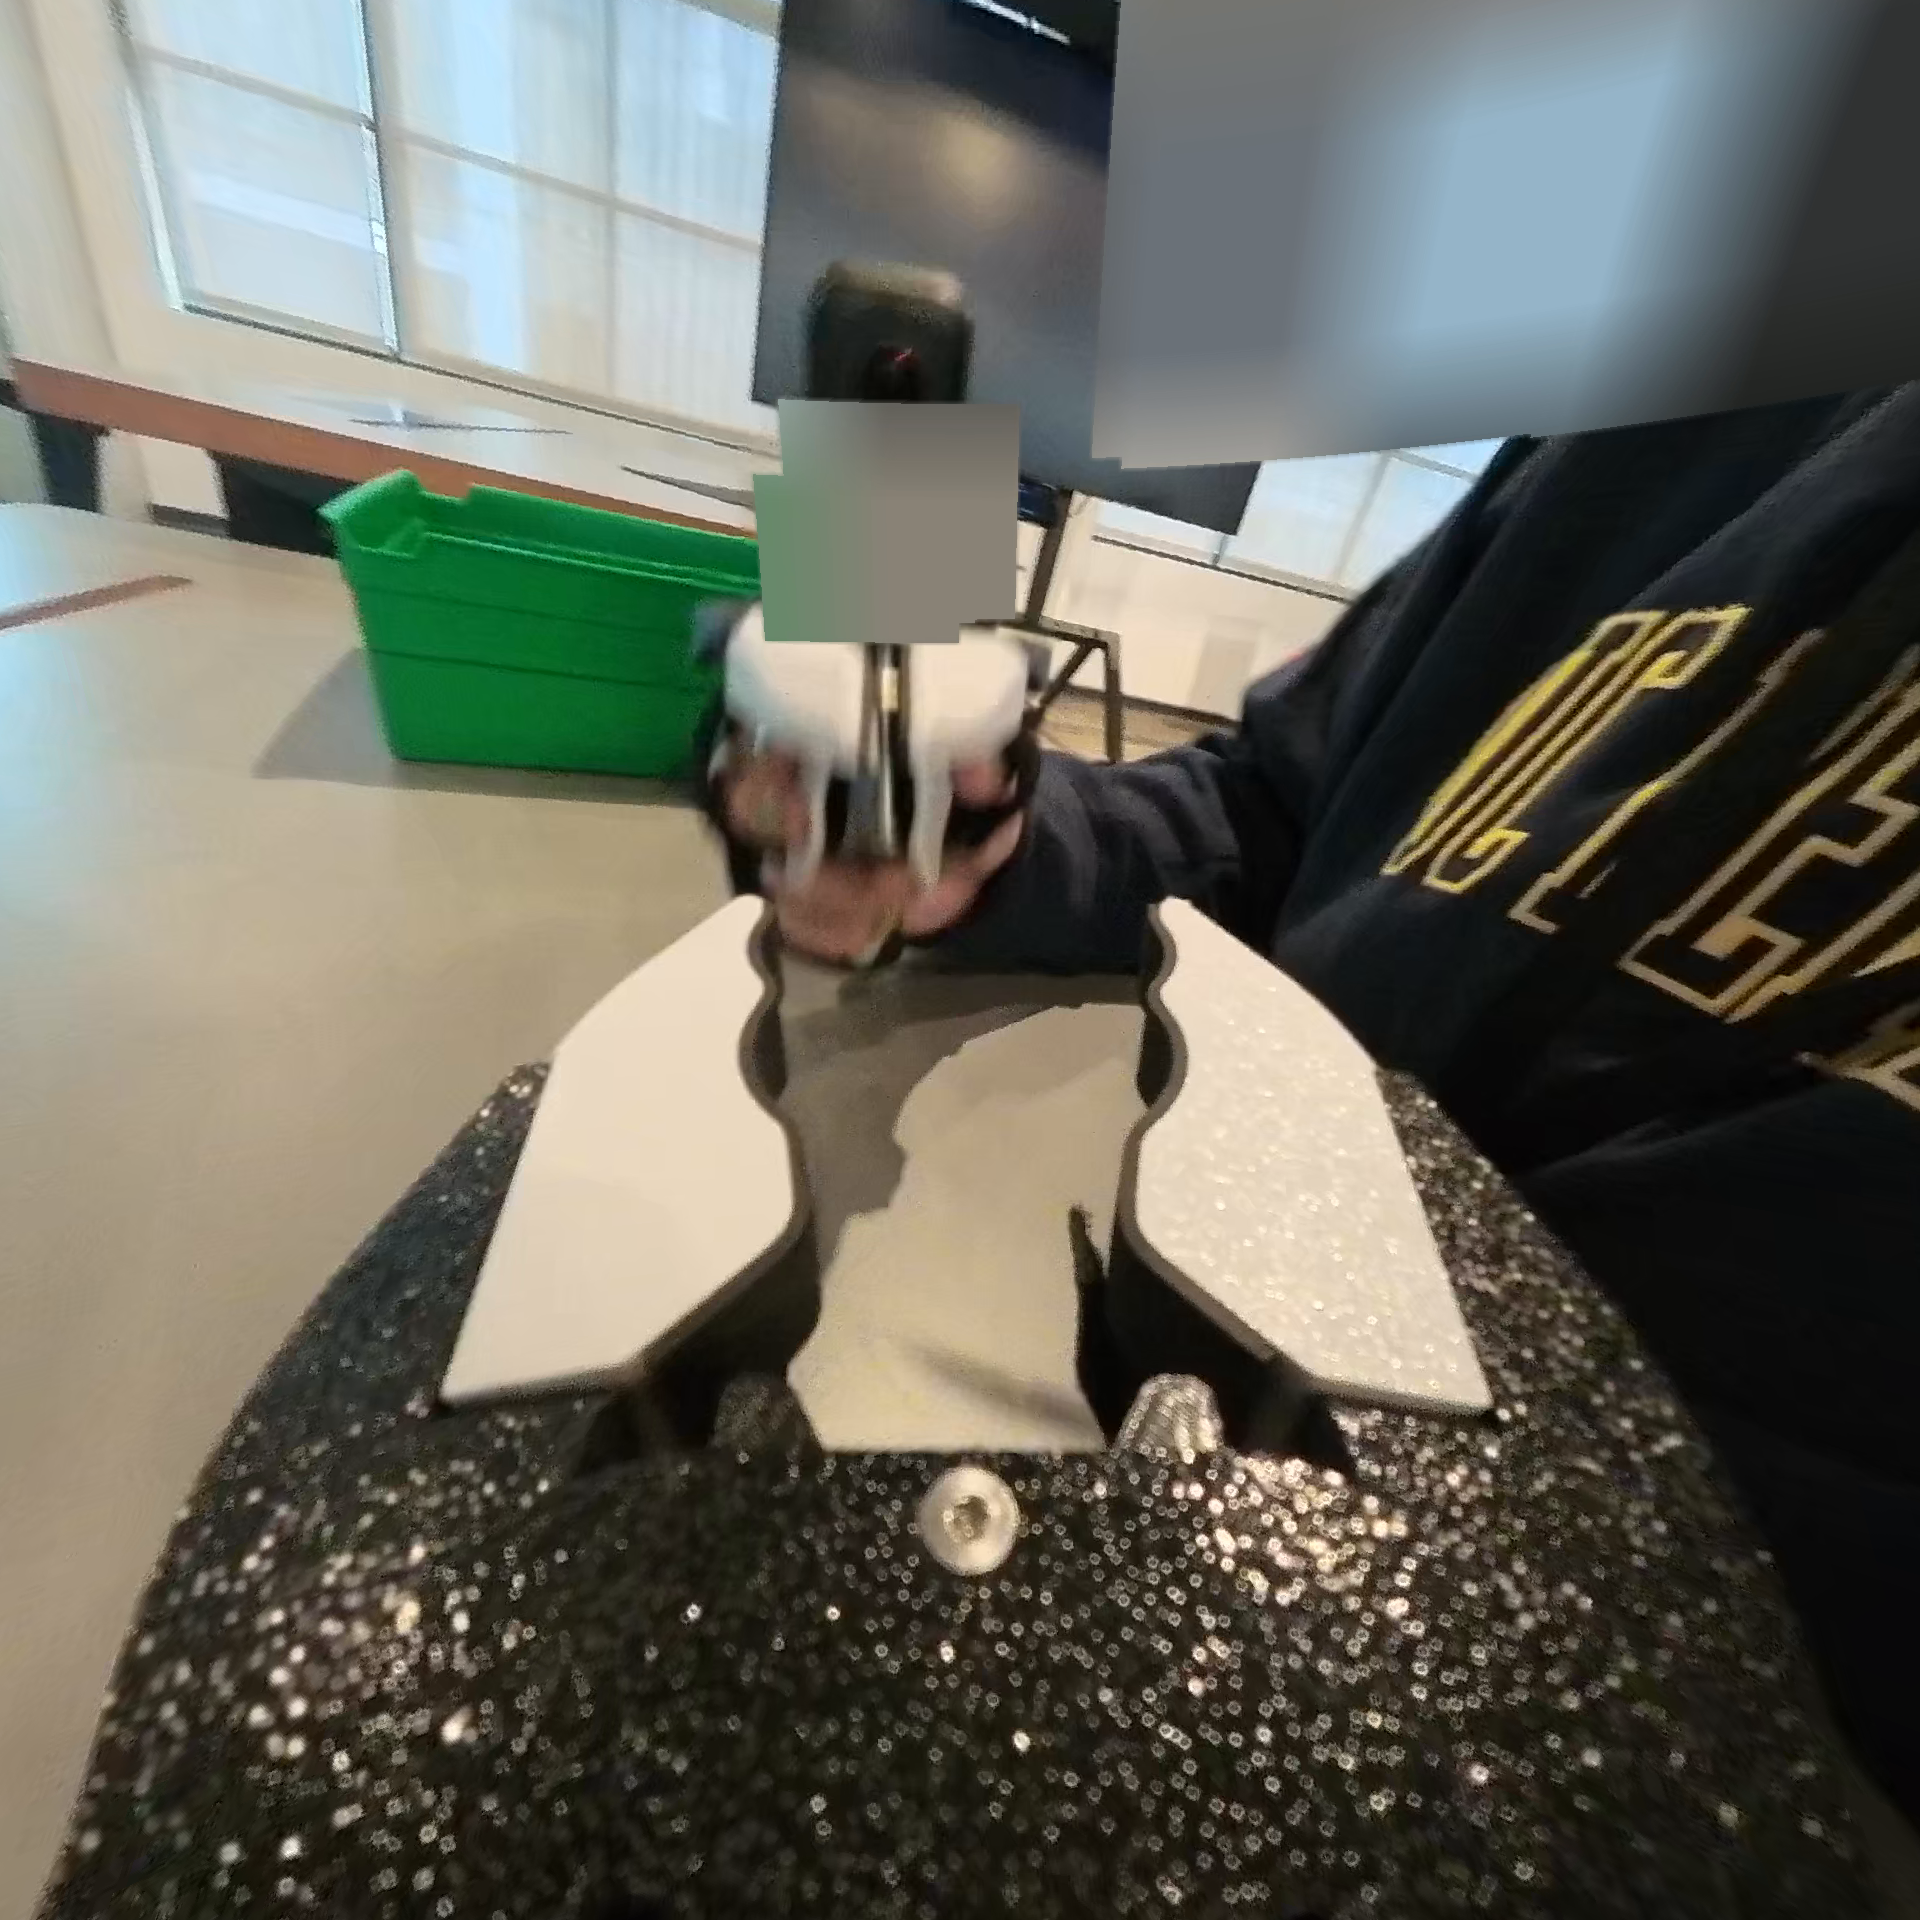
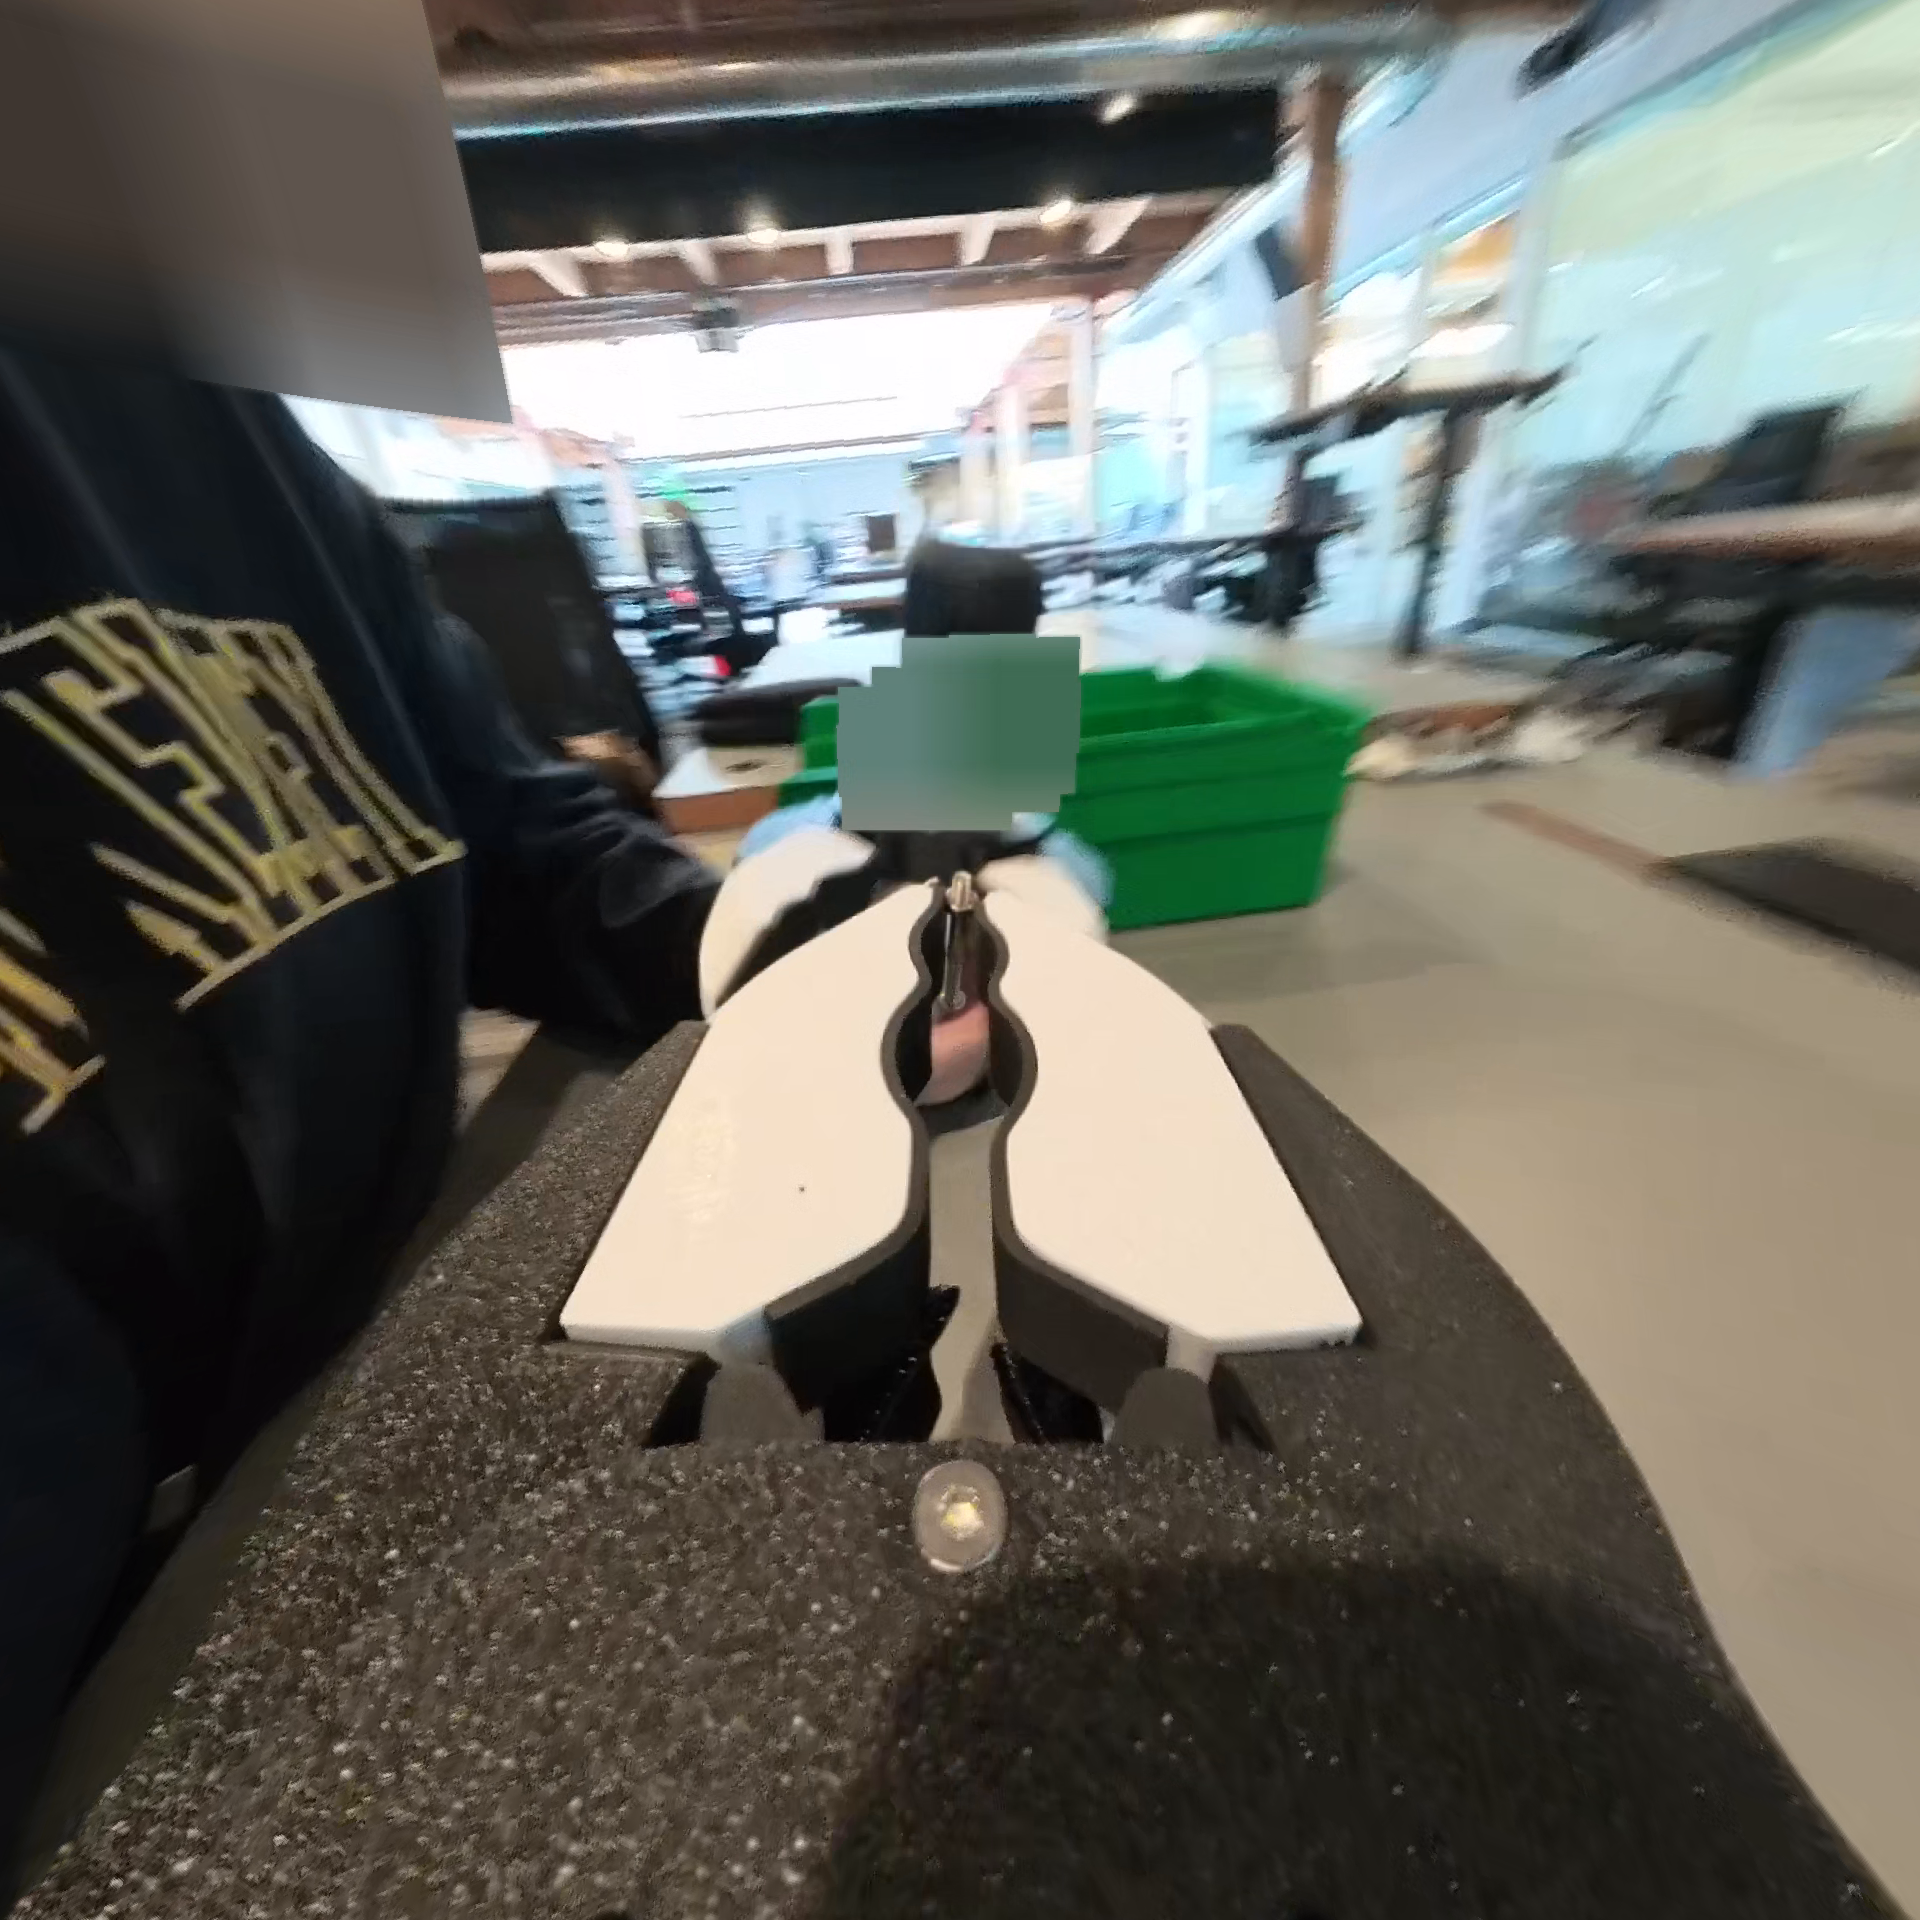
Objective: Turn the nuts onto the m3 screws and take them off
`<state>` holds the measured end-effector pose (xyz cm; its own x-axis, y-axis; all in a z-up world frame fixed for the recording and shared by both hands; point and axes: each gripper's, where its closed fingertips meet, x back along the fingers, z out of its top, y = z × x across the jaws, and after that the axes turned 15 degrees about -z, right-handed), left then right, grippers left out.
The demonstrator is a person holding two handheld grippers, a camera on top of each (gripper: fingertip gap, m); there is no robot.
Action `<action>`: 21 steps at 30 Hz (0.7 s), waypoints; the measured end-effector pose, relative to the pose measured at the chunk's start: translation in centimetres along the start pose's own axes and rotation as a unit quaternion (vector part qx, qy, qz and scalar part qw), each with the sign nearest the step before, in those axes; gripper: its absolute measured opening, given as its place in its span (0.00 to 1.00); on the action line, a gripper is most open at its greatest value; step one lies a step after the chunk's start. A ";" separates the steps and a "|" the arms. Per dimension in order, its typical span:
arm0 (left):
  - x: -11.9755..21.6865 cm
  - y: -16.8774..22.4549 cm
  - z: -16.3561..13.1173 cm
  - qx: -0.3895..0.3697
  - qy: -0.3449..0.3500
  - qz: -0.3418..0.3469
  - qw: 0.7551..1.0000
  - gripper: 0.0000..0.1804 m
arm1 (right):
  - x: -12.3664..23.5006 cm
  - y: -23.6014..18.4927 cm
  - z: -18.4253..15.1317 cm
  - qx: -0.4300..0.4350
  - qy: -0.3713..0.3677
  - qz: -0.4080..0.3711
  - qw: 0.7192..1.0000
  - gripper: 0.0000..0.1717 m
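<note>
Left gripper spread wide, nothing between pads. Right gripper pinched nearly closed on thin metal screw, held above grey table, facing left. Green bin behind.

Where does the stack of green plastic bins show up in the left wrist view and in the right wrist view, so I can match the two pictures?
Left wrist view: the stack of green plastic bins sits on the grey table, left of centre, behind and left of the other hand-held gripper.
Right wrist view: it stands right of centre, beyond the shut fingertips.
Shared landmark: the person's dark sweatshirt with yellow lettering, right edge in the left view, left edge in the right view.
</note>
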<state>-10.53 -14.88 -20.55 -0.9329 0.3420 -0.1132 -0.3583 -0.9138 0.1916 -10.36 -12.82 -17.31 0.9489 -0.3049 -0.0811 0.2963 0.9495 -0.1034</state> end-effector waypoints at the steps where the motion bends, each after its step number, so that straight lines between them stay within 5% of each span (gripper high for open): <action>1: 0.2 -0.1 0.2 -0.005 0.005 0.008 1.000 0.37 | 0.8 0.6 1.5 0.023 0.008 -0.028 0.999 0.03; 5: 0.8 -0.7 0.6 -0.011 0.023 0.033 0.999 0.39 | 7.7 6.4 7.0 0.130 -0.053 -0.247 0.959 0.03; 9: 1.0 -1.0 0.7 -0.008 0.029 0.043 0.999 0.39 | 20.9 14.9 7.4 0.148 -0.278 -0.495 0.810 0.02; 14: 1.0 -1.0 0.7 -0.014 0.027 0.049 0.998 0.34 | 32.5 20.1 -0.4 -0.011 -0.513 -0.509 0.691 0.03; 21: 0.8 -1.0 0.4 -0.023 0.011 0.055 0.998 0.32 | 36.3 22.9 -6.9 -0.068 -0.588 -0.492 0.638 0.03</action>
<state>-10.90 -13.60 -20.42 -0.9654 0.2336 -0.1155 -0.2502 -0.9549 0.1601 30.10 -2.64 -29.46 -0.2400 -0.4060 0.8818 0.8753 0.3022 0.3774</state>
